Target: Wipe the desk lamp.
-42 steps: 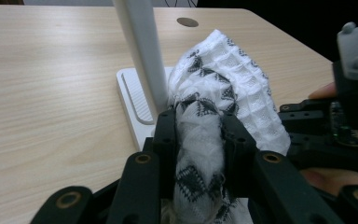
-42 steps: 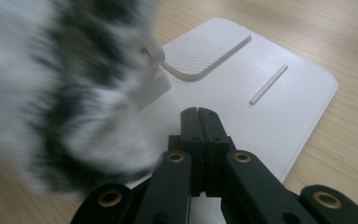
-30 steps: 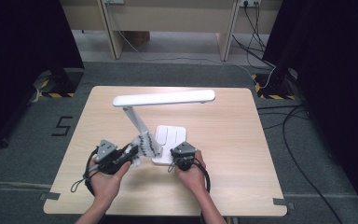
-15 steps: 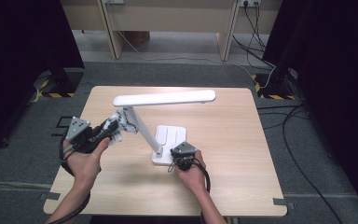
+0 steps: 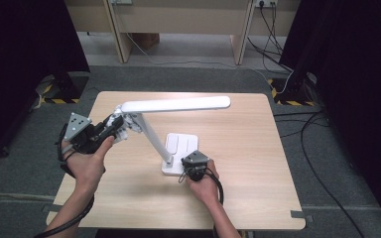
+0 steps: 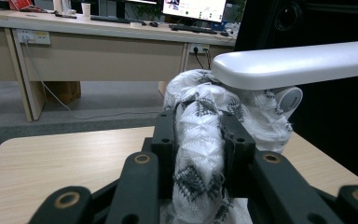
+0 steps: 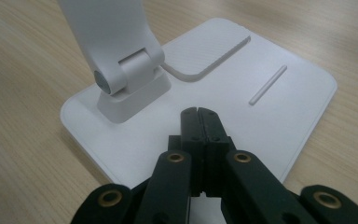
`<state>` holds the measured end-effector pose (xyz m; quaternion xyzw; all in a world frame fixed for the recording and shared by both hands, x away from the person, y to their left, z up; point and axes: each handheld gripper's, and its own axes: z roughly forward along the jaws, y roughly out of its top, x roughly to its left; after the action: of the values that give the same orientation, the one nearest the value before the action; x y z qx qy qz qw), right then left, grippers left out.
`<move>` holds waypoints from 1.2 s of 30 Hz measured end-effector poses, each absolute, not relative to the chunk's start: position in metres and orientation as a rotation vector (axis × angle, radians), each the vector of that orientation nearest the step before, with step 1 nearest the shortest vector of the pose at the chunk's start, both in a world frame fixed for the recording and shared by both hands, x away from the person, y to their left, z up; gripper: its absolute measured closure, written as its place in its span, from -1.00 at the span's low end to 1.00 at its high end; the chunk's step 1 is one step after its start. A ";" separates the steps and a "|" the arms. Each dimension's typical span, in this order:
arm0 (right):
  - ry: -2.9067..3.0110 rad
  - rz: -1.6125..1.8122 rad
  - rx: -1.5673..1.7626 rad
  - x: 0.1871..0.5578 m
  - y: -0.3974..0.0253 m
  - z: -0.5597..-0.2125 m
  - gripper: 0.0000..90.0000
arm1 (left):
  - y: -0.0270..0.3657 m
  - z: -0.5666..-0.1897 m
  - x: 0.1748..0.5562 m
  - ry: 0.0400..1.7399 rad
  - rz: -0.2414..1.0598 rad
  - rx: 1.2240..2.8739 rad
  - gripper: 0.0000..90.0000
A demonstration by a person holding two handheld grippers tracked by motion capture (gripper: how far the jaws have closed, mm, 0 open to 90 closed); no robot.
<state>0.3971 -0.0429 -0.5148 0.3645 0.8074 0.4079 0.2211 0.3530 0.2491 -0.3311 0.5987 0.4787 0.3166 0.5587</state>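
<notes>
A: Step in hand: wiping the desk lamp [image 5: 173, 106]. It stands mid-table [image 5: 258, 198]; the left gripper [image 6: 198, 140], jaws clamped on the patterned cloth [image 6: 200, 154], presses it at the elbow joint under the lamp head.

B: Right gripper [image 7: 199, 122]?

A: Jaws together, empty, tips pressing the lamp base [image 7: 279, 107] to steady it.

B: Next?

A: Likely drawing the cloth along the head or arm, base pinned.
</notes>
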 end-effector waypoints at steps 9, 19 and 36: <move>2.231 1.127 1.006 0.397 -0.043 -0.515 1.00 | 0.243 -0.336 0.357 1.125 0.768 1.439 0.57; 2.230 1.127 1.009 0.397 -0.043 -0.515 1.00 | 0.238 -0.345 0.361 1.133 0.764 1.456 0.57; 2.231 1.127 1.006 0.397 -0.043 -0.515 1.00 | 0.236 -0.351 0.365 1.135 0.755 1.458 0.57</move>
<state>0.3972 -0.0428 -0.5149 0.3640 0.8074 0.4079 0.2219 0.3649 0.2363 -0.3509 0.6139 0.4780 0.3179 0.5419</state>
